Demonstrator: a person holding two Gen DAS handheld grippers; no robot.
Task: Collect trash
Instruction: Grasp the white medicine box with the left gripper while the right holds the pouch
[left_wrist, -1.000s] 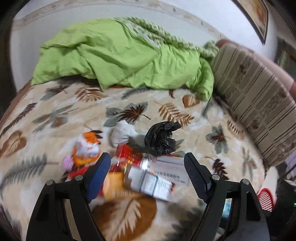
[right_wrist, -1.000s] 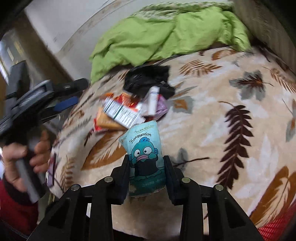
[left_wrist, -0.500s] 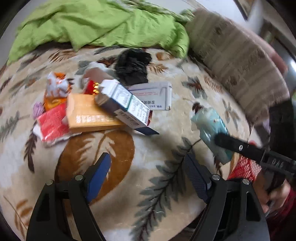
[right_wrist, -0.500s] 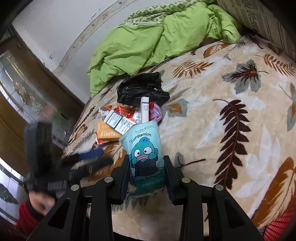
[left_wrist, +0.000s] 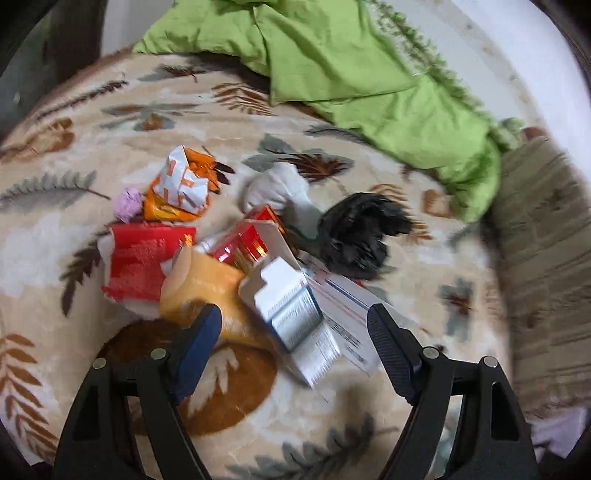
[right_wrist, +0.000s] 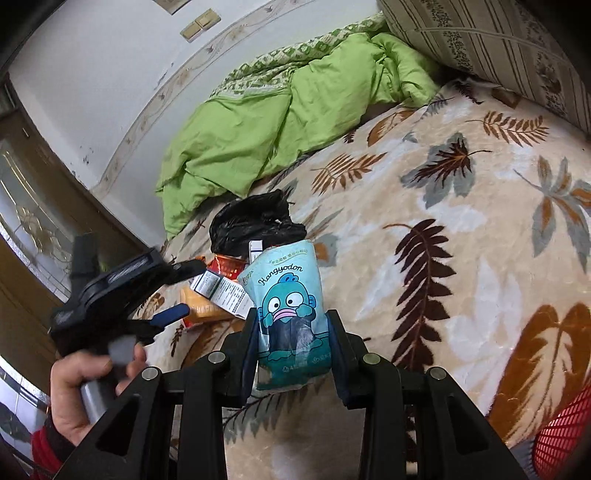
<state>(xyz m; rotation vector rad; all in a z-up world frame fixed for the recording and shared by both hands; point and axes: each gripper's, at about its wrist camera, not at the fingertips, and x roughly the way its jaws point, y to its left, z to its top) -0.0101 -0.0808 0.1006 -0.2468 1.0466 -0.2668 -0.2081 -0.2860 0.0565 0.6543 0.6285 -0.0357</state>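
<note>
Right gripper clenched on pale blue cartoon-printed plastic pouch, held upright clear of leaf-patterned beige blanket, presumably for carrying to red mesh basket at near right. Left gripper released, jaws spread wide, poised over remaining litter heap at near left: white printed carton, orange packet, red wrapper. Crumpled black plastic bag just beyond; contents indistinct through blur.

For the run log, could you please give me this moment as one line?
left gripper: open, at trash pile | right gripper: shut on teal pouch | red basket: lower right
</note>
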